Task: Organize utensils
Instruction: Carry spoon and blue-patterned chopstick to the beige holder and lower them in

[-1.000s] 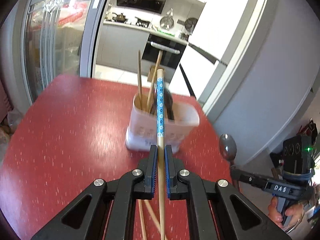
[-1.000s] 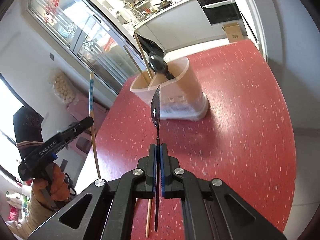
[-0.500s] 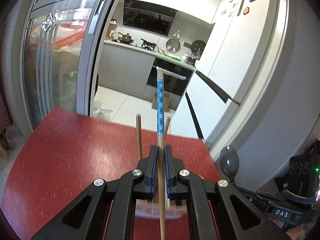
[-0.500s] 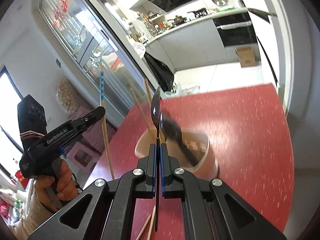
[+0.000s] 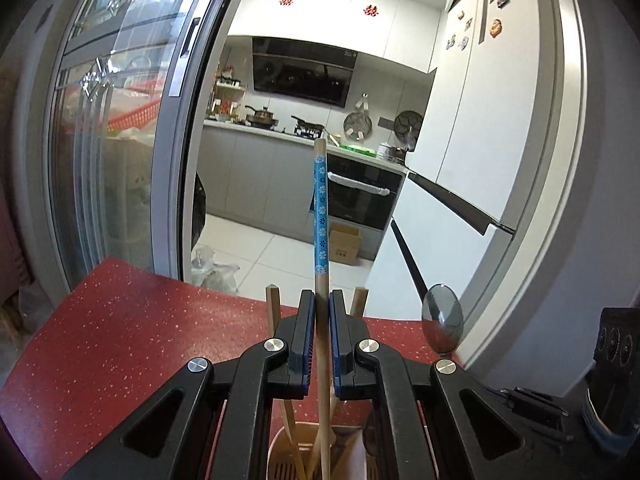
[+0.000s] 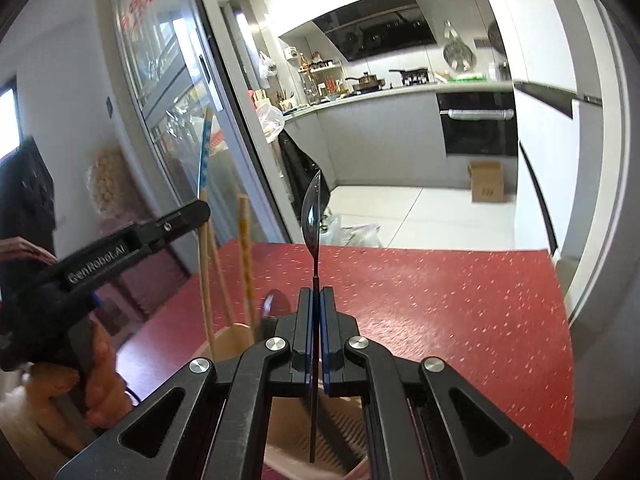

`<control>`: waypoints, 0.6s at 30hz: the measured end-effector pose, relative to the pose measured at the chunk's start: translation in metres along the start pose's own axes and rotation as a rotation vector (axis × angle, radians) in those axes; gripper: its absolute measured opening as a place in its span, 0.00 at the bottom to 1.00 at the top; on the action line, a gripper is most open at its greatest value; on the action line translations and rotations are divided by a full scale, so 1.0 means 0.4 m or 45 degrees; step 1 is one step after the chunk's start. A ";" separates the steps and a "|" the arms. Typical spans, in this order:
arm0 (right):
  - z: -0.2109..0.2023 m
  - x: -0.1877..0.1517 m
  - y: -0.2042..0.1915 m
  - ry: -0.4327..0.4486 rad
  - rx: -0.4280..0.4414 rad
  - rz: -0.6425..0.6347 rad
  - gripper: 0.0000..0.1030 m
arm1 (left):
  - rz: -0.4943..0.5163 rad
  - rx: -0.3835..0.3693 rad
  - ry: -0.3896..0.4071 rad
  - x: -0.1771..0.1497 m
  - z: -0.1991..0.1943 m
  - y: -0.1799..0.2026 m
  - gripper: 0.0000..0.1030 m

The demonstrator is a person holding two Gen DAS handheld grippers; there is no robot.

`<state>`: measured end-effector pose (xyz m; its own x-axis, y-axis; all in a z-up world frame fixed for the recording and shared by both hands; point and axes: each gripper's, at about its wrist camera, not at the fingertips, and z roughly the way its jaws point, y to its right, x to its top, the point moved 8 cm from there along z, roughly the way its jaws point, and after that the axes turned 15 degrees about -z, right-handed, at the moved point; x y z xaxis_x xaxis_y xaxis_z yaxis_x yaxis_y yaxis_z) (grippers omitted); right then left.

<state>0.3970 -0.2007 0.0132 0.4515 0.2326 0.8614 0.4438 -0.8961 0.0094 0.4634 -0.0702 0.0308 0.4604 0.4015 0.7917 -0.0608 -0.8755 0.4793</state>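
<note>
My left gripper (image 5: 321, 312) is shut on a wooden chopstick with a blue flowered band (image 5: 321, 216), held upright with its lower end inside the pale utensil holder (image 5: 280, 456) straight below. Other chopsticks (image 5: 273, 308) stand in that holder. My right gripper (image 6: 316, 312) is shut on the thin handle of a metal spoon (image 6: 313, 216), bowl up, its lower end over the holder (image 6: 232, 336). The spoon also shows in the left wrist view (image 5: 442, 322). The left gripper (image 6: 200, 210) with its chopstick (image 6: 205, 152) shows in the right wrist view.
The holder stands on a red speckled table (image 6: 460, 300). A dark spoon (image 6: 274, 306) sits in the holder. Beyond the table are a sliding glass door (image 5: 112, 160), a kitchen counter and a white fridge (image 5: 480, 160).
Both grippers have risen and moved in over the holder, which went from ahead of them to directly beneath. The chopstick's and the spoon's lower ends now hang at its opening.
</note>
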 end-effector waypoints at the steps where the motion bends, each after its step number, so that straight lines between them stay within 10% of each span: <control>1: 0.006 -0.005 -0.002 0.003 -0.016 -0.018 0.04 | 0.016 0.000 0.014 -0.007 0.003 0.001 0.35; 18: 0.016 -0.078 -0.088 0.011 -0.137 -0.335 0.03 | 0.116 0.083 -0.014 -0.143 -0.013 -0.035 0.35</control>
<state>0.3723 -0.1741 -0.0175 0.3247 0.4593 0.8268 0.4598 -0.8406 0.2864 0.4333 -0.0796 -0.0195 0.4655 0.3168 0.8264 -0.0452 -0.9240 0.3797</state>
